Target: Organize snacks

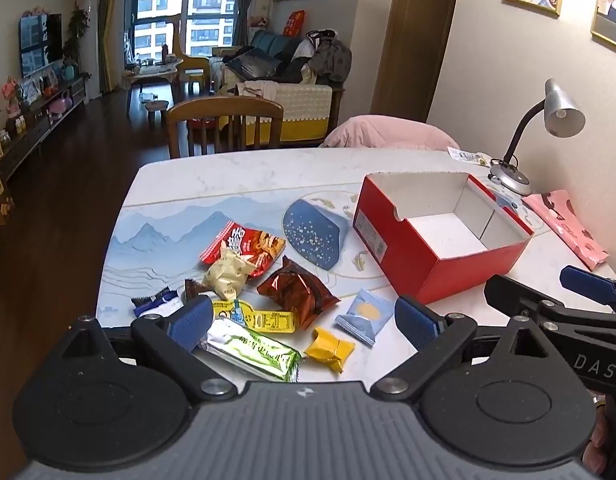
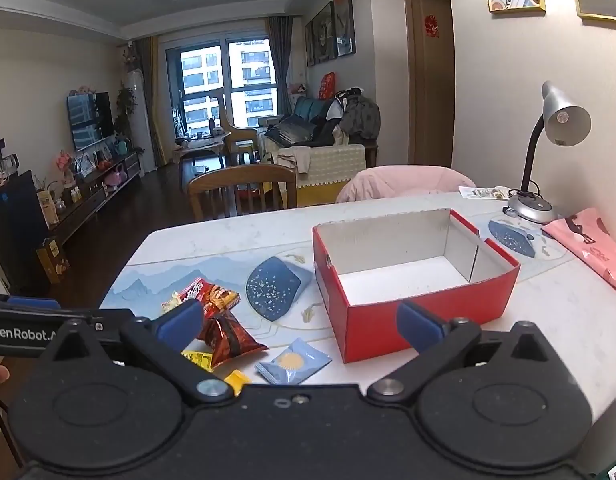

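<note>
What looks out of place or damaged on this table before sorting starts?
Nothing looks damaged or spilled. The snacks lie in a loose, overlapping heap, a cream packet resting on the red chip bag, left of the red box, which holds no snacks yet.

The bench (image 1: 227, 176) has a smooth, shiny top that looks like stone, with blue hills printed on it. The red box (image 1: 460, 268) is cardboard, shiny red outside and dull white inside. The brown snack bag (image 1: 297, 292) and the green snack bar (image 1: 255, 350) are crinkly, shiny wrappers. The light blue packet (image 2: 293, 364) looks dull and soft. The lamp (image 2: 564, 114) has a shiny metal shade. The chair (image 1: 223, 120) is smooth wood. The left claw (image 1: 303, 322) is dull black plastic with ribbed blue pads (image 1: 416, 320).
</note>
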`<state>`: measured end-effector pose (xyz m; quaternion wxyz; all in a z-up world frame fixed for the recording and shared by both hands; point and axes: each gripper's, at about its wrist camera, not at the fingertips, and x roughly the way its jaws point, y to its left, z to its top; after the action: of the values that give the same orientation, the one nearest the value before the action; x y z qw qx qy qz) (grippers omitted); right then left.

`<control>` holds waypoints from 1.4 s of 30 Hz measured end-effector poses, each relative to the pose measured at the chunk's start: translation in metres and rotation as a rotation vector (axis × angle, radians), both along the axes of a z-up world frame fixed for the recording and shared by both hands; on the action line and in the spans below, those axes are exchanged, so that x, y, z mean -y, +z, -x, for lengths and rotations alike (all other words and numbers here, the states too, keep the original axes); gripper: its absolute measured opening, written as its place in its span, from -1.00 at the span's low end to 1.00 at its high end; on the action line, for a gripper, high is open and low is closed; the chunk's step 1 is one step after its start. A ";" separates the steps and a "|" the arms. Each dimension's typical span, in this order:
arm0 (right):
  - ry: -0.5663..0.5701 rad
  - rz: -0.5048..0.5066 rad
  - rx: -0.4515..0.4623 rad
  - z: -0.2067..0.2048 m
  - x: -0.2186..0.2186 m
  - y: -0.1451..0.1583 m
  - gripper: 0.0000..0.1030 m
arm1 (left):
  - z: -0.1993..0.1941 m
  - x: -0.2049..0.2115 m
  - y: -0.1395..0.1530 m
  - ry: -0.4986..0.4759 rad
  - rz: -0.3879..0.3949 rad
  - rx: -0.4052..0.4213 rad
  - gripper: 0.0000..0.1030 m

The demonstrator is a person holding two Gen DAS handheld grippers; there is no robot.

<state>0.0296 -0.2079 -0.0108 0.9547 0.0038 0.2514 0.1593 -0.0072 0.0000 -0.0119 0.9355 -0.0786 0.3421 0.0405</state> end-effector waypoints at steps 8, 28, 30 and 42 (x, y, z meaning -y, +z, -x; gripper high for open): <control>0.005 0.021 0.005 0.003 -0.004 0.001 0.99 | 0.005 -0.001 -0.001 0.003 0.008 -0.008 0.90; 0.011 0.018 0.010 0.004 -0.006 0.000 1.00 | 0.006 -0.002 -0.001 0.003 0.011 -0.004 0.90; 0.011 0.018 0.011 0.005 -0.007 0.000 1.00 | 0.006 -0.002 -0.001 0.003 0.013 -0.003 0.90; -0.003 0.029 0.038 0.013 -0.014 0.002 1.00 | 0.006 -0.004 0.004 -0.004 0.021 0.005 0.90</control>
<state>0.0170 -0.1936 -0.0089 0.9595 -0.0131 0.2353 0.1544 -0.0127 0.0043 -0.0079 0.9356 -0.0875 0.3403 0.0348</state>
